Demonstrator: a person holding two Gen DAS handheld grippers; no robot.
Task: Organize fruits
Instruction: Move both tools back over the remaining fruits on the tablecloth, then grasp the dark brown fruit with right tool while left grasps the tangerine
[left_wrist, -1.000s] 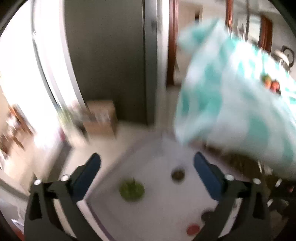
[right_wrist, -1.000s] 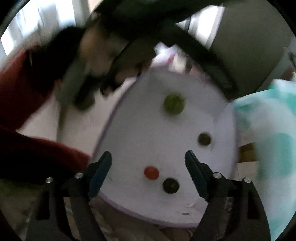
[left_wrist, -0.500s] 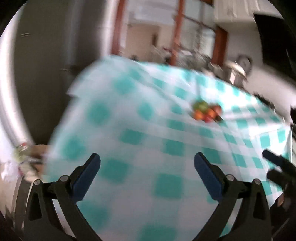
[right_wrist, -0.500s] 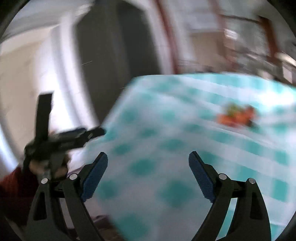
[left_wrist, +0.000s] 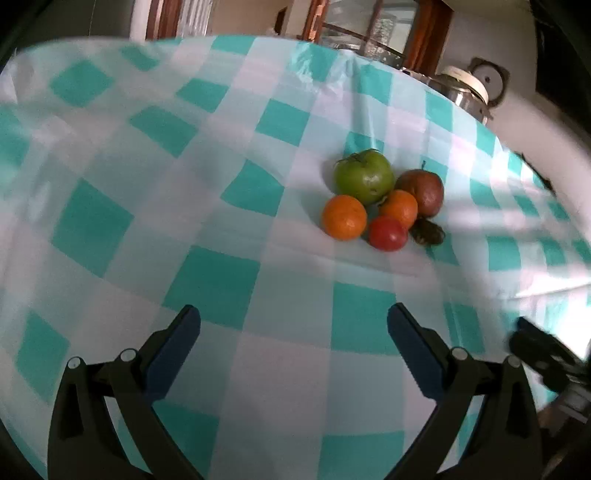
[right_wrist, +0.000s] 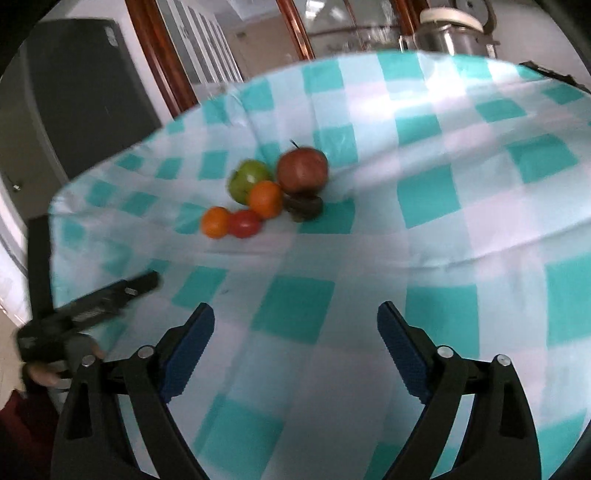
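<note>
A small heap of fruit lies on a table with a teal-and-white checked cloth (left_wrist: 207, 280). It holds a green apple (left_wrist: 364, 176), a red-brown apple (left_wrist: 423, 191), two oranges (left_wrist: 344, 217) (left_wrist: 399, 207), a red tomato (left_wrist: 388, 233) and a dark fruit (left_wrist: 428, 232). My left gripper (left_wrist: 293, 323) is open and empty, well short of the heap. In the right wrist view the heap shows again, with the red-brown apple (right_wrist: 303, 169) and the green apple (right_wrist: 248, 179). My right gripper (right_wrist: 295, 317) is open and empty, also short of the fruit.
A steel pot with a pale lid (left_wrist: 469, 90) stands beyond the table's far edge. A dark cabinet (right_wrist: 81, 92) stands at the left behind the table. The left gripper body (right_wrist: 92, 306) shows at the left edge of the right wrist view.
Both cameras have swung from a white tray with loose fruits low on the floor up to the checked table. The fruit heap is now closer and sharp in both views.
</note>
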